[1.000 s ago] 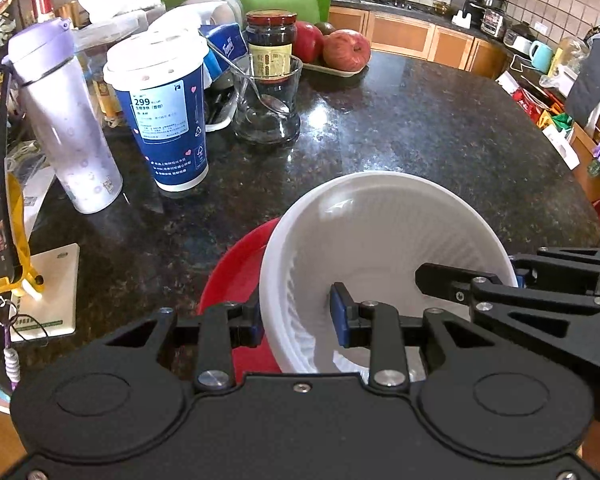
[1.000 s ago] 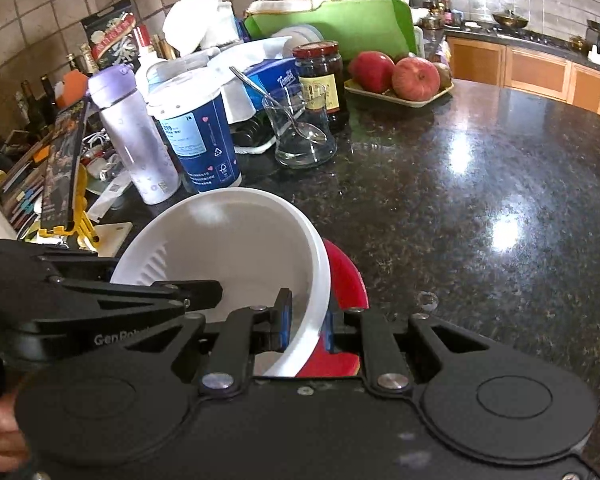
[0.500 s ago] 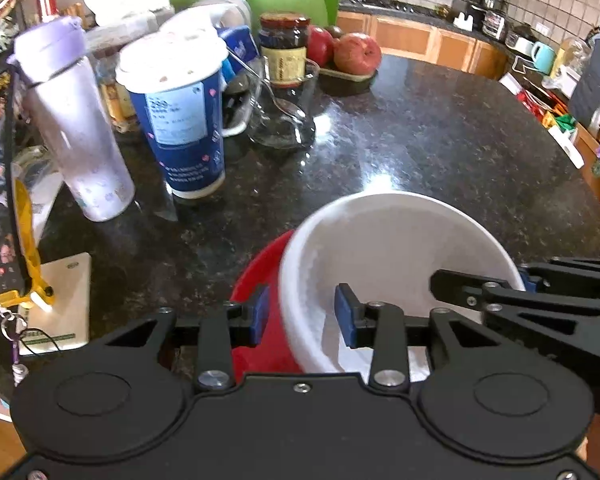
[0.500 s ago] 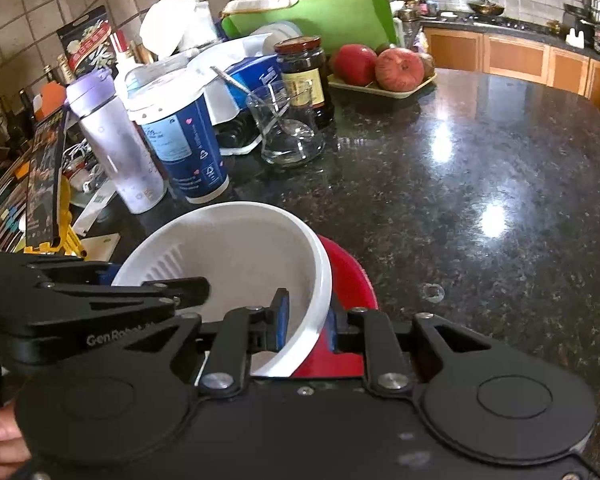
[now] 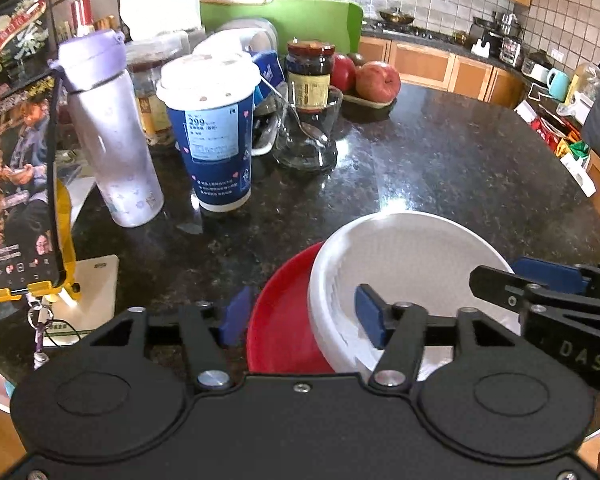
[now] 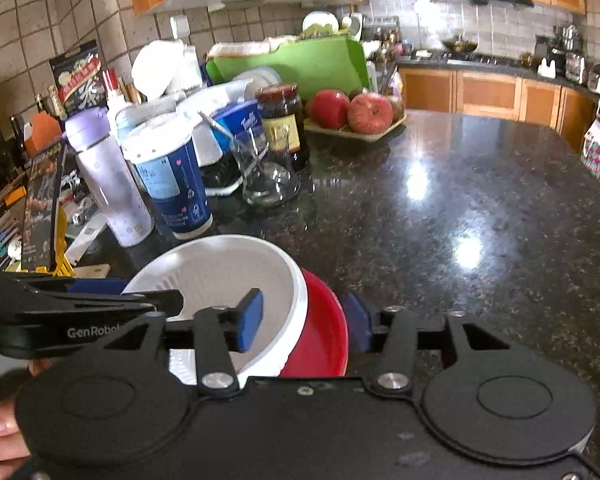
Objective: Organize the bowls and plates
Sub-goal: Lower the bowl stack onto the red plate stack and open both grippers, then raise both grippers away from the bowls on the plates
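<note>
A white bowl [image 5: 412, 264] sits nested in a red bowl [image 5: 284, 320] on the dark granite counter [image 5: 440, 160]. My left gripper [image 5: 302, 316] is open, its blue pads spread wide on either side of the two bowls' left rims. My right gripper [image 6: 306, 322] is open too, one pad inside the white bowl [image 6: 228, 272], the other outside the red bowl [image 6: 324, 336]. Each gripper shows in the other's view, at the opposite rim.
A blue paper cup [image 5: 216, 140], a lilac bottle [image 5: 112, 132], a glass with a spoon [image 5: 308, 132], a jar [image 5: 310, 76] and a tray of apples [image 5: 370, 84] crowd the counter's back left. A phone on a yellow stand [image 5: 20, 184] is at the left.
Both grippers have opened wide and let go of the bowl rims. The bowls now sit lower and level on the counter, and both cameras have drawn back and tilted up a little.
</note>
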`<state>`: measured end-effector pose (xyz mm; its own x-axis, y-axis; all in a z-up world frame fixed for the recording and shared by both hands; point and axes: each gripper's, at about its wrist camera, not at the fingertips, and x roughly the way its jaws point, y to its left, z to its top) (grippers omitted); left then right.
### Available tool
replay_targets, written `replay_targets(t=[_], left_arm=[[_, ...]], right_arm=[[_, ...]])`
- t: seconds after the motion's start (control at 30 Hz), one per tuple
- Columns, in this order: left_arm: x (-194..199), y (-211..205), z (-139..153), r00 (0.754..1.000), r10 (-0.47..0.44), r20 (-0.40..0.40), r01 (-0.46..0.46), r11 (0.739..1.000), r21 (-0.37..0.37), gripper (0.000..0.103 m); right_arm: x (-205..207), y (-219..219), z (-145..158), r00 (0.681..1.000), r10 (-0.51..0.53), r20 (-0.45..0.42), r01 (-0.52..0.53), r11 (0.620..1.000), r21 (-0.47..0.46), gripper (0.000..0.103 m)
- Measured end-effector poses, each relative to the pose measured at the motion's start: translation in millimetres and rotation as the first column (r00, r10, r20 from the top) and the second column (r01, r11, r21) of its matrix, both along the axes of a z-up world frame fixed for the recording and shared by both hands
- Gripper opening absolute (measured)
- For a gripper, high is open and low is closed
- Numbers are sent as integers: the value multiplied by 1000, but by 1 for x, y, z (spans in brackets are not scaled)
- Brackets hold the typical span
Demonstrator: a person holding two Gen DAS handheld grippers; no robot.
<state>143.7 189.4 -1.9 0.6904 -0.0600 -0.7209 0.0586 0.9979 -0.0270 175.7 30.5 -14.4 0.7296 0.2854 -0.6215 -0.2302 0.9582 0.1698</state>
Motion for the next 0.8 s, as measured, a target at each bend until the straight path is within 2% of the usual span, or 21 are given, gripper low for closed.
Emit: replay_targets(t=[0.13,0.2,0.33,0.4,0.53,0.6,0.7,0.8], left_arm=[[-8,0,4,1000,10,28,-11,1000,13,73],[-12,0,5,999,14,42,-14,1000,17,73],[-17,2,7,999,6,52,-7,1000,11,78],[-19,3,8,999,-1,50,1,1000,4,78],[-23,3,8,998,-3,56,1,1000,19,78],[-24,2,8,998,-1,57,-1,999,38,79],[-25,0,8,998,4,57,-9,997,80,79],[-29,1,9,998,-3,68,-3,996,90,79]], right_arm=[[-12,-2,2,998,-31,64,31,999,-9,63],[-18,-2,3,995,-48,88,50,998,-26,66],[-26,-4,4,993,-77,94,78,997,-9,73],[-30,-5,5,991,-98,92,98,995,3,81],[-37,-6,7,987,-125,101,125,992,12,86],[-39,-5,8,987,-129,95,129,992,15,97],[-46,-3,10,986,-133,102,133,991,10,102],[-52,0,12,982,-144,122,145,989,-1,103]])
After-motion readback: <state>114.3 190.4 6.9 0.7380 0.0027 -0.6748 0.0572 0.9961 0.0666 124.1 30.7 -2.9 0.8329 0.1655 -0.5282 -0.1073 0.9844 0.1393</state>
